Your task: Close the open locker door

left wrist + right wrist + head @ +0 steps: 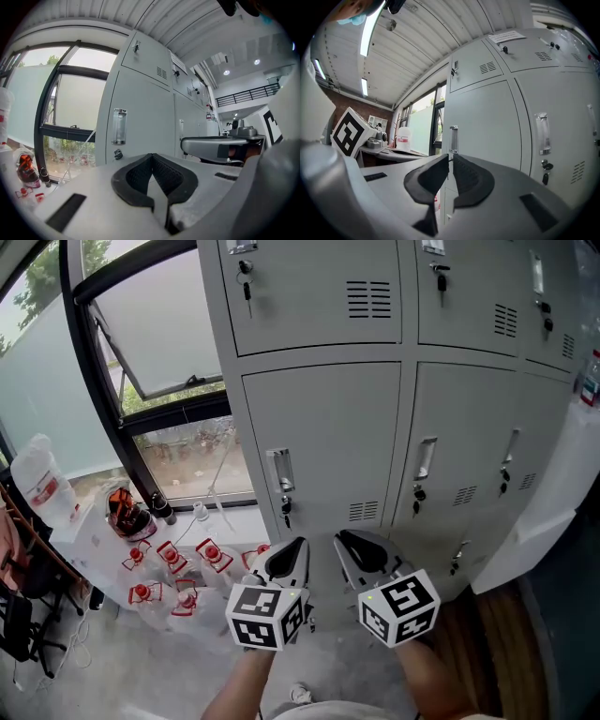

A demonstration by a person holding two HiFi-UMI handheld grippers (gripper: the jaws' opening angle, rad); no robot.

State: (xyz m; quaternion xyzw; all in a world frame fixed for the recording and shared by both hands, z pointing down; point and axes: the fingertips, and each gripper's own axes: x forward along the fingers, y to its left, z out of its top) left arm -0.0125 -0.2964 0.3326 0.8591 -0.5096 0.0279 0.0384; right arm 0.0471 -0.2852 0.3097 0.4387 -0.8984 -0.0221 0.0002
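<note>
Both claws sit low in my head view, side by side at 6 o'clock, pointing level at the lockers [403,352]. The left claw [292,549] has its pads tip to tip, with nothing between them. The right claw [349,542] is nearly together. A thin slit shows between its pads and only the locker front shows through it, so it grips nothing.

The door [328,437] nearest me lies at 12 o'clock from both claws, apart from them. Its handle [279,470] sits on its left edge, at 12 o'clock from the left claw and between 10 and 11 o'clock from the right one. This door looks flush with its frame, as do its neighbours, and I cannot tell from here which one stands open. At 3 o'clock a pale slab [548,512] juts out from the locker row toward me. Whether that is a door leaf I cannot tell.

Counts from the head view: two claws, three doors in the top row, and three in the row under it, each of those with one handle. At 9 o'clock stands one window [159,343] with its sash tilted out, and beside it one clear jug [37,479]. At 8 o'clock on the floor lie red-capped packs [178,573], too jumbled to count.
</note>
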